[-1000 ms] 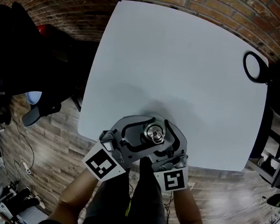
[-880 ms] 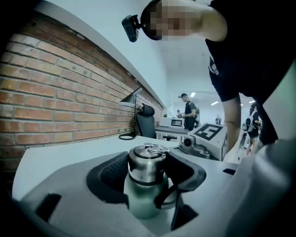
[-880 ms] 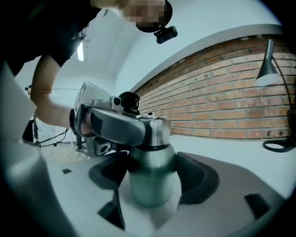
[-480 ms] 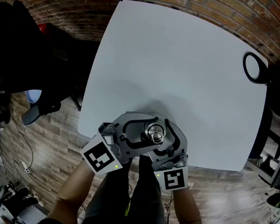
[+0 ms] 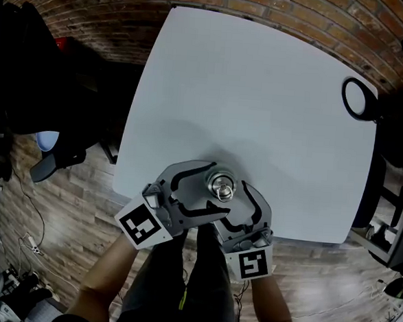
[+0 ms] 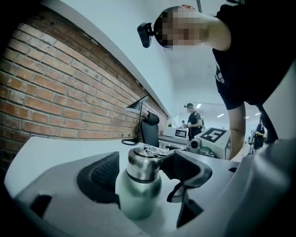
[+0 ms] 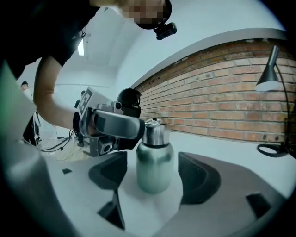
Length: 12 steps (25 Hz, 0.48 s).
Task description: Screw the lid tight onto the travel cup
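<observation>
Left claw (image 6: 142, 172) newly open around cup (image 6: 138, 196)

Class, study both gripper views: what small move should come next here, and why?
Probably close the right gripper on the body of the travel cup. Its jaws flank the cup without touching, and the jaws of the left gripper have just been opening around the lid, so nothing steadies the cup for a twist.

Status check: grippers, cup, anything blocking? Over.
Left gripper jaws just opened, cup between them. Right gripper open around cup too. Cup upright near table edge, lid on. Only lamp base, far corner.
</observation>
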### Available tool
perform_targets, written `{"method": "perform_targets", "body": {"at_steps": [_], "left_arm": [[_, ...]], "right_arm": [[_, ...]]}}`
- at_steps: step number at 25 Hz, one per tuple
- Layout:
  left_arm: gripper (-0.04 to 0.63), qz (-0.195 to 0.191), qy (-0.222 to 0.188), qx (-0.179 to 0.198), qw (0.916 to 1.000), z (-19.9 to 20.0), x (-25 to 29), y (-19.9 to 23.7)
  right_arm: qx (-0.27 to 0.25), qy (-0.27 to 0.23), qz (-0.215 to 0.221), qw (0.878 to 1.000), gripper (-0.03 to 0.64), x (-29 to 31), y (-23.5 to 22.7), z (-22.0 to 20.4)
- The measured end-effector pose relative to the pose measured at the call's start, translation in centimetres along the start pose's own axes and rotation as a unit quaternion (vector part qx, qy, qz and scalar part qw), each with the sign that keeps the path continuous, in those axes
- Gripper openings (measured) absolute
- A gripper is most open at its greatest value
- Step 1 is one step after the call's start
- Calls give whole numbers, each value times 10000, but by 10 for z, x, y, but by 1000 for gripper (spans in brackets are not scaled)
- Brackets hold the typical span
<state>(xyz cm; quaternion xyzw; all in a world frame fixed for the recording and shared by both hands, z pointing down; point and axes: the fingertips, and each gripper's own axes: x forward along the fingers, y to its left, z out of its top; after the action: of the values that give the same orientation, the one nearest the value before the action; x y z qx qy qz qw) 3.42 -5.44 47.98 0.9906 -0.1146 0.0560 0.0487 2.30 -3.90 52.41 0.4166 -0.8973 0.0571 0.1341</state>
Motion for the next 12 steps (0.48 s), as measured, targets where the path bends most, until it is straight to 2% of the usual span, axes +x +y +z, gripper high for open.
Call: {"method": "perform_targets", "body": {"at_steps": [2, 4, 6, 8, 10, 12], "left_arm": [[354, 138, 38, -149, 9998, -1, -11, -1], [354, 505, 30, -659, 9965, -4, -27, -3], [353, 941, -72, -1114, 9893, -4, -45, -3], [329, 1251, -171, -1212, 9846, 0, -58, 0], [231, 1465, -178, -1168, 9821, 5, -66, 1], [192, 1608, -212, -1122, 9804, 13, -72, -1]], "right_arm": [[5, 153, -52, 9999, 316, -9, 1, -3], [-14, 488, -115, 9987, 316, -21, 5, -10], [-88, 689, -228, 9973, 314, -32, 8, -12], [-110, 690, -372, 9969, 313, -42, 6, -7], [-88, 654, -573, 9962, 304, -53, -1, 1], [-48, 629, -817, 9947, 196, -65, -7, 10]]}}
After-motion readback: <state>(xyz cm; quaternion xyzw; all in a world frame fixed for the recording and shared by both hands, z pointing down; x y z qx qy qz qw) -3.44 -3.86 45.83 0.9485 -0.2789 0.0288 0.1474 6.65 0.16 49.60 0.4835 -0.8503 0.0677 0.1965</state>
